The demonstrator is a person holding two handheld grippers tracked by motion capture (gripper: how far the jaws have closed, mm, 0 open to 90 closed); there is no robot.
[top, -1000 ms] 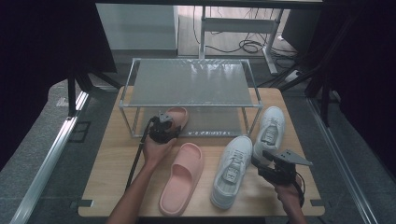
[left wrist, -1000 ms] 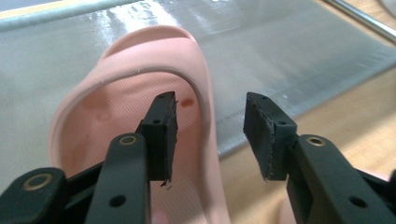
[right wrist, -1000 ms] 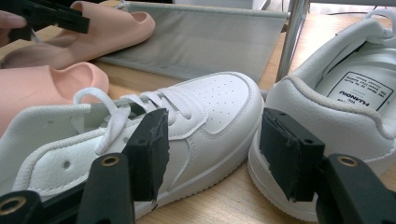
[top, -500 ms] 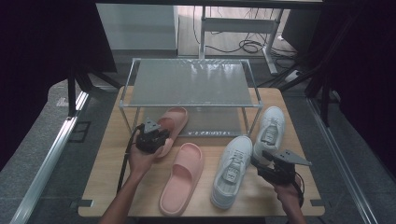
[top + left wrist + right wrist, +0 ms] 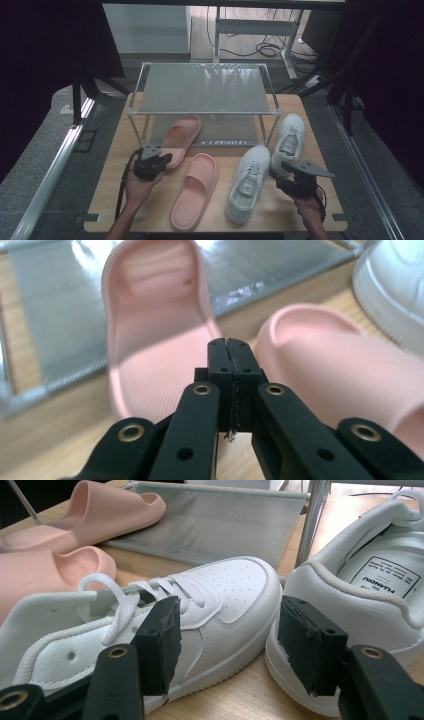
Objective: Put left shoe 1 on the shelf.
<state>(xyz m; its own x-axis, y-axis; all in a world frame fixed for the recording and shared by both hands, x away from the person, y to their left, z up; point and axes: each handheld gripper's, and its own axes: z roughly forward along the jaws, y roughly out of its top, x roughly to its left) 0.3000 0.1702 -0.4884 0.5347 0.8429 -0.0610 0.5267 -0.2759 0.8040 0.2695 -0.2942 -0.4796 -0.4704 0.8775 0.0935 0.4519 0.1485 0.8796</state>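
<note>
Two pink slides and two white sneakers lie on the wooden table. The far pink slide (image 5: 182,136) (image 5: 150,315) rests with its toe on the rack's lower shelf (image 5: 225,131). My left gripper (image 5: 161,160) (image 5: 231,347) is shut with nothing in it, just behind that slide's heel. The near pink slide (image 5: 196,190) (image 5: 340,375) lies to its right. My right gripper (image 5: 286,176) (image 5: 232,645) stands open, its pads (image 5: 160,637) apart from the shoes. It points between the left white sneaker (image 5: 248,182) (image 5: 200,605) and the right white sneaker (image 5: 290,136) (image 5: 370,580).
A metal rack with a grey mesh top shelf (image 5: 205,87) stands across the back half of the table (image 5: 115,200). Its front right leg (image 5: 311,520) rises between the sneakers. Cables lie on the floor beyond the table.
My left gripper has drawn back from the far pink slide toward the near left, off the shoe. The right gripper and the shoes have stayed put.
</note>
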